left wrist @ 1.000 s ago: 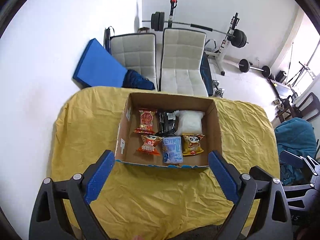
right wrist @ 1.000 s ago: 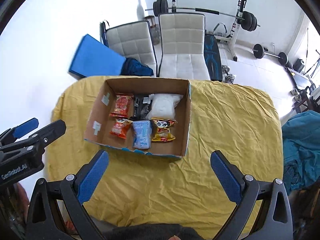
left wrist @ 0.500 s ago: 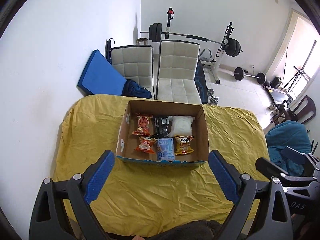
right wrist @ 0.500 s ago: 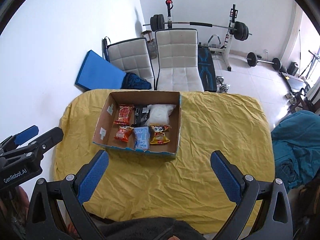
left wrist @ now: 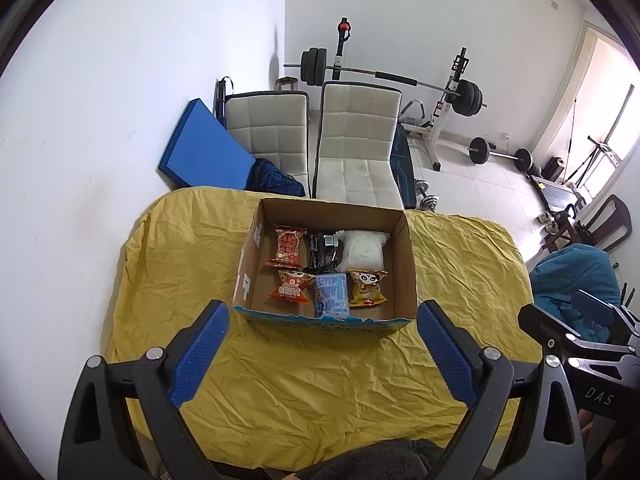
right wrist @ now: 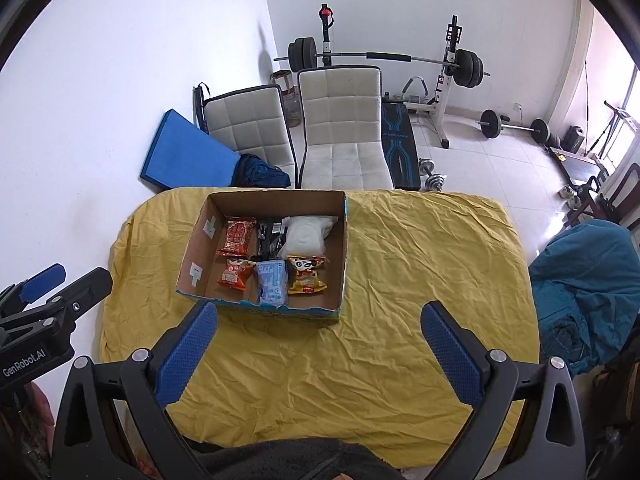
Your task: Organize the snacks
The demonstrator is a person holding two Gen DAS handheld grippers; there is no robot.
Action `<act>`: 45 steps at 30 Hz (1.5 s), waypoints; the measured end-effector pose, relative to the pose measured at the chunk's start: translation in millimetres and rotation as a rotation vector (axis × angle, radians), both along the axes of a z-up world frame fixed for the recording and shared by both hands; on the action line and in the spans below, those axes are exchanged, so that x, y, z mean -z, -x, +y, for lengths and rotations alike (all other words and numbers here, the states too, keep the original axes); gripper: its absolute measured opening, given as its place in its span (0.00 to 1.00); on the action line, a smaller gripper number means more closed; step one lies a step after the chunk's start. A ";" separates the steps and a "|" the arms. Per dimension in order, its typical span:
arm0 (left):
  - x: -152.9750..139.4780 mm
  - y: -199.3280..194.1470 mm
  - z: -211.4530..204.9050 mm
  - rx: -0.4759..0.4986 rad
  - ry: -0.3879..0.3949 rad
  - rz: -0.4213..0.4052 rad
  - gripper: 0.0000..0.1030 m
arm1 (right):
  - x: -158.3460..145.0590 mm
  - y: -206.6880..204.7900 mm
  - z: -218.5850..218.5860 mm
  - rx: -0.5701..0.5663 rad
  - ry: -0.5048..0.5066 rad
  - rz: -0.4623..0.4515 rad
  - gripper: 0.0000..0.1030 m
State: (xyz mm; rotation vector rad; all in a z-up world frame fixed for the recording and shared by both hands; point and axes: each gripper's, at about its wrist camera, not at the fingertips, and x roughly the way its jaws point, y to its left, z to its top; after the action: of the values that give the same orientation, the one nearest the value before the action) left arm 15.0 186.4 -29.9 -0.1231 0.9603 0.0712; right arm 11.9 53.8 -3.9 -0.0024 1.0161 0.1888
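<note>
1. The left tongs [left wrist: 322,354] hang above the near part of the table, spread wide with nothing between the blue pads. That suits tongs that have no packet to carry at this point.

2. The right tongs [right wrist: 316,354] are spread just as wide and empty too, held level with the left pair and to its right, over the bare yellow cloth [right wrist: 420,280].

3. The cardboard box [left wrist: 408,256] sits straight ahead of the left tongs, past their tips. From the right tongs it lies ahead and to the left.

4. All the snacks are in the box, none on the cloth. They lie flat in two rows:
   - far row: a red packet [left wrist: 289,245], a black packet [left wrist: 320,250], a white bag [left wrist: 362,250];
   - near row: an orange packet [left wrist: 291,285], a pale blue packet [left wrist: 331,294], a yellow packet [left wrist: 367,287].

5. Lying face up side by side, each packet can be seen and reached from above. The black one looks a little crooked, with the blue packet's top close against it.

6. Judging by this, the sorting looks finished or nearly so. Both tongs are held back from the box rim, well apart from any packet, which fits a pause after the last placing.

7. Two white chairs [right wrist: 340,120] stand beyond the far edge of the table, clear of the work.
</note>
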 end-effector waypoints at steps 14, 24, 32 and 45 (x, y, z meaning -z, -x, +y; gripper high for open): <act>8.0 5.7 2.0 -0.009 -0.009 0.019 0.93 | 5.6 2.5 -1.3 0.013 0.010 0.010 1.00; 6.4 10.3 0.5 -0.008 -0.021 0.021 0.93 | 5.5 4.7 -10.1 0.046 0.016 0.004 1.00; 6.7 10.1 0.5 -0.006 -0.024 0.022 0.93 | 5.8 5.7 -12.1 0.049 0.017 0.003 1.00; 10.5 7.5 1.1 -0.003 -0.025 0.043 0.93 | 6.4 6.5 -13.9 0.056 0.017 0.008 1.00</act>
State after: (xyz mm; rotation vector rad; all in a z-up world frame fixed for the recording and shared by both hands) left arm 7.6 187.5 -40.4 -0.1005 1.0022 0.0892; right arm 5.4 39.8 -10.3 0.0114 1.0248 0.1293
